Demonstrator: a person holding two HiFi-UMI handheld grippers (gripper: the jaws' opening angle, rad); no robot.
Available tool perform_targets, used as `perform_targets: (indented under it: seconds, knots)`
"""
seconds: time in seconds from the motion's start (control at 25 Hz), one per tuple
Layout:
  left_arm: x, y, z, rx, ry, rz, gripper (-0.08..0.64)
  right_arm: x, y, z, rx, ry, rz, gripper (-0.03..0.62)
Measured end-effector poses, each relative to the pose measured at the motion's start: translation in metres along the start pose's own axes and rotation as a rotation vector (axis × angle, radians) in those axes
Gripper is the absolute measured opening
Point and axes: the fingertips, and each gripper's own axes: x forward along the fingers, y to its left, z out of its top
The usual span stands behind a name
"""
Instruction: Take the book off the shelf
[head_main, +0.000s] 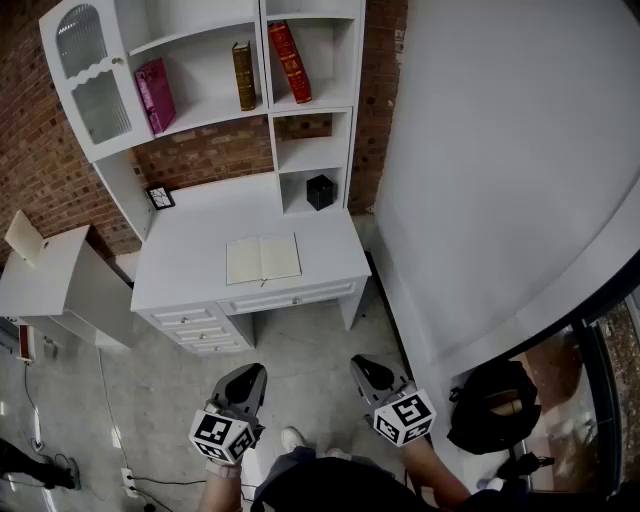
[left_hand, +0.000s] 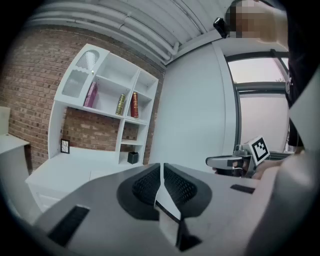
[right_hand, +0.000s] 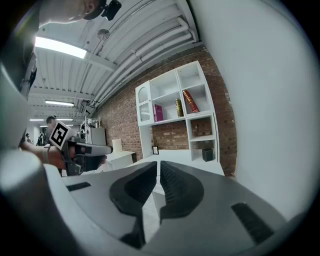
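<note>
1. Three books stand on the white shelf unit, high up and well ahead of both grippers: a magenta book, a brown book and a red book, the red one leaning. All are in their compartments; none is off the shelf.
2. Left gripper: jaws pressed together, nothing between them. It is held roughly level, facing the shelf from a distance.
3. Right gripper: jaws closed pad to pad, empty. It sits beside the left one and is also well apart from the books.
4. Progress, judged: the task has not begun. The approach, opening a gripper, the grasp and the pull-out are all left to do. The task does not say which book is meant.
5. The desk lies between the grippers and the shelf, with an open notebook on it. A small frame stands at its back, and a black box sits in a low cubby.
6. Writing: the spines show gilt bands but nothing readable. The notebook pages are too small to read. The gripper cubes carry square markers only, with no words.
</note>
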Motion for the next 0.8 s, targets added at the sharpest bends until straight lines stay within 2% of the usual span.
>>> perform_targets:
  seconds: [0.28,0.48,0.8]
  knots:
    - [-0.008,0.03,0.013,-0.001,-0.012,-0.013,0.011,0.021,0.009,0.018,0.018,-0.021,-0.026,0.031]
    - [-0.008,0.054,0.017,0.001,-0.02,-0.019,0.011,0.042,0.02,0.032,0.084,-0.064,-0.006,0.032]
    - [-0.016,0.109,0.026,-0.019,-0.066,-0.048,0.011,0.086,0.04,0.046,0.034,-0.052,-0.067,0.032]
